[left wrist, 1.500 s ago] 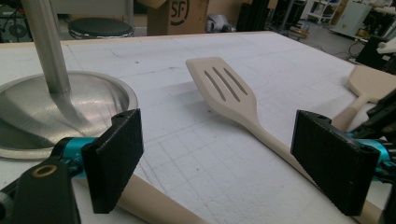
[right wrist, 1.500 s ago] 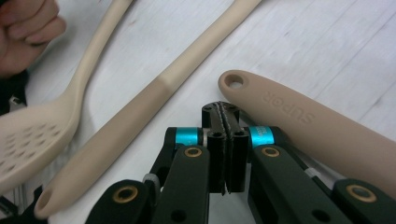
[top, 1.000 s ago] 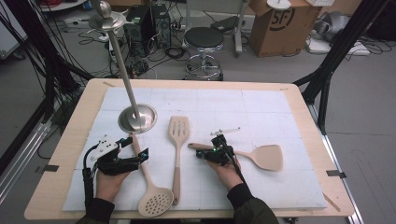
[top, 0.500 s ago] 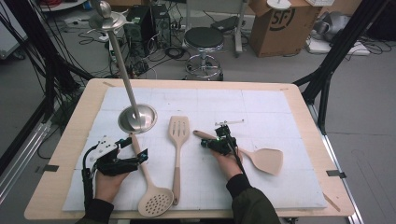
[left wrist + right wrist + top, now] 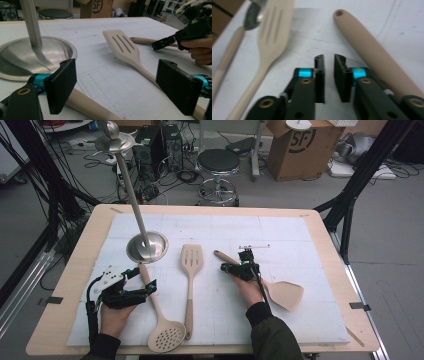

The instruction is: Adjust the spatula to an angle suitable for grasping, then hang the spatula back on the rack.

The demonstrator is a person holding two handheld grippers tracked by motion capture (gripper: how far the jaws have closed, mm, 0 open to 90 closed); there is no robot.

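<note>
white-padded table (image 5: 310, 235): right gripper (image 5: 231, 268) lies low beside the spatula (image 5: 270, 285) handle, jaws just parting, empty.

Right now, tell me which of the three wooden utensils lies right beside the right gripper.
The solid turner, its handle running alongside the right gripper; its blade has no slots or holes.

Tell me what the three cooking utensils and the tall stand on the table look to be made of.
Slotted spatula, skimmer and solid turner: pale beige, matte and uniform with no visible grain, so probably silicone or plastic, though light wood is possible. Stand: polished metal, likely steel, judging by the mirror-like reflections on its domed base and pole.
</note>
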